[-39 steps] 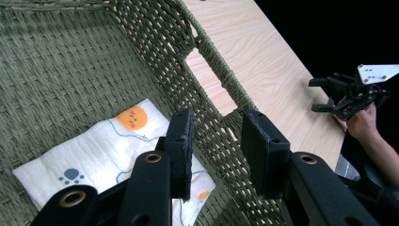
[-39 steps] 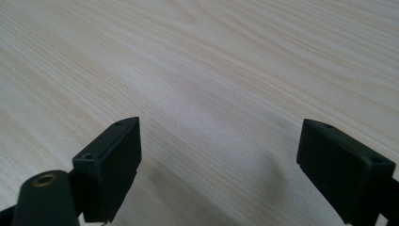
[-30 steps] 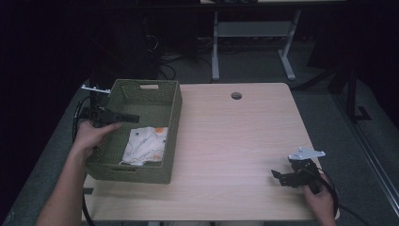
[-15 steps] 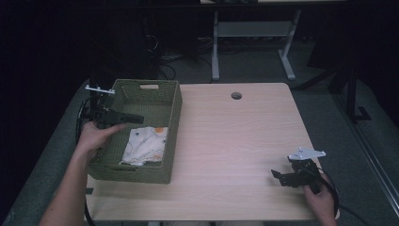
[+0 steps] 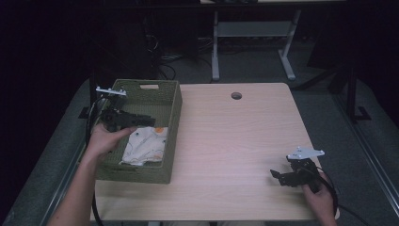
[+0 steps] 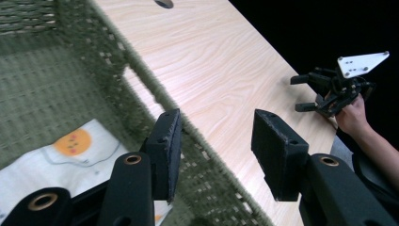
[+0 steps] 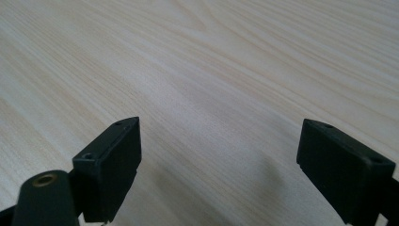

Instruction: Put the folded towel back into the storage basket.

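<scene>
Tabletop of pale wood grain point(image 5: 244, 141) carries everything here, with a small round cable hole point(image 5: 236, 95) near its far edge. Along its left edge sits a rectangular olive-green woven basket point(image 5: 172, 141), long axis running from the near edge toward the far one, and inside it, toward the near end, lies a folded white cloth printed with an orange spot point(image 5: 143, 146). The left gripper point(image 5: 143, 121) hovers over the basket's middle, pointing across toward the right wall; its jaws have just been opening and stand apart with nothing between them, and in the left gripper view the basket's wall point(image 6: 141, 66) runs between the two pads while the cloth point(image 6: 70, 155) lies below and to the left of them, just beside the nearer pad. So the cloth sits beneath and slightly nearer the person than the left gripper's tips, and this hand is by far the closer one; reaching it would likely call for a tilt down and back. The right gripper point(image 5: 278, 176) rests near the table's near right corner, well apart from the basket, jaws spread wide over bare wood point(image 7: 211, 94).
</scene>
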The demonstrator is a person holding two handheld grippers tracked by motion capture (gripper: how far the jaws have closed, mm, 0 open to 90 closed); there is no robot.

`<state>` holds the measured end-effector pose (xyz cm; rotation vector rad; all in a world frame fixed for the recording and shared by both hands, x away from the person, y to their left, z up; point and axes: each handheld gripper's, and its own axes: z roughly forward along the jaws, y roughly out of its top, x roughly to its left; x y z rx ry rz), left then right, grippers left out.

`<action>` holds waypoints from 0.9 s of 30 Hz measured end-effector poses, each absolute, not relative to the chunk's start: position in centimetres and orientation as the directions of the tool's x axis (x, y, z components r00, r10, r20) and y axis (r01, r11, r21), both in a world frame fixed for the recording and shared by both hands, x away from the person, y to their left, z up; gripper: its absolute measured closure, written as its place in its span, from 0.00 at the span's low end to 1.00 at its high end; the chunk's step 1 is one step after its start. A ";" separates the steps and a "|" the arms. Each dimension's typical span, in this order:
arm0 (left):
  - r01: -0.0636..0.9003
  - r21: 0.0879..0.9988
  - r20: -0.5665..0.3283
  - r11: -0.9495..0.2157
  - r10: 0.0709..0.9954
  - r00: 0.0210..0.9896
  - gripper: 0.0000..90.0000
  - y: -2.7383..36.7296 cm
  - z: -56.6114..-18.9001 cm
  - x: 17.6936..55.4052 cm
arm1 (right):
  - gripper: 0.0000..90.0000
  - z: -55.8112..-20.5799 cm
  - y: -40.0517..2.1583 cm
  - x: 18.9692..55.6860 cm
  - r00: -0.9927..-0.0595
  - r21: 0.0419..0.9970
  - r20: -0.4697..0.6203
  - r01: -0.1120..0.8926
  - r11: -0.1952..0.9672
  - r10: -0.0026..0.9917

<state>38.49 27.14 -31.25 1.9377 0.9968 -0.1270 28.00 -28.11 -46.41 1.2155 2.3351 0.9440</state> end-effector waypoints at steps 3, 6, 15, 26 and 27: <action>0.682 0.686 -0.450 -0.252 0.590 0.670 0.58 26.3 -31.1 38.3 | 0.15 -46.3 -28.2 28.0 -0.579 0.699 -0.003 0.582 0.416 0.815; 0.673 0.694 -0.441 -0.258 0.586 0.679 0.58 25.1 -30.8 37.9 | 0.15 -46.2 -28.5 28.0 -0.583 0.705 0.002 0.577 0.413 0.812; 0.647 0.705 -0.418 -0.289 0.568 0.709 0.57 22.0 -30.1 36.9 | 0.15 -46.0 -28.7 28.2 -0.588 0.712 0.008 0.571 0.408 0.809; 0.609 0.723 -0.400 -0.326 0.520 0.755 0.53 17.8 -30.4 35.6 | 0.15 -45.9 -28.8 28.1 -0.585 0.718 0.014 0.571 0.399 0.811; 0.609 0.725 -0.407 -0.322 0.513 0.755 0.53 17.4 -30.4 35.5 | 0.15 -45.9 -28.8 28.1 -0.585 0.718 0.014 0.571 0.399 0.811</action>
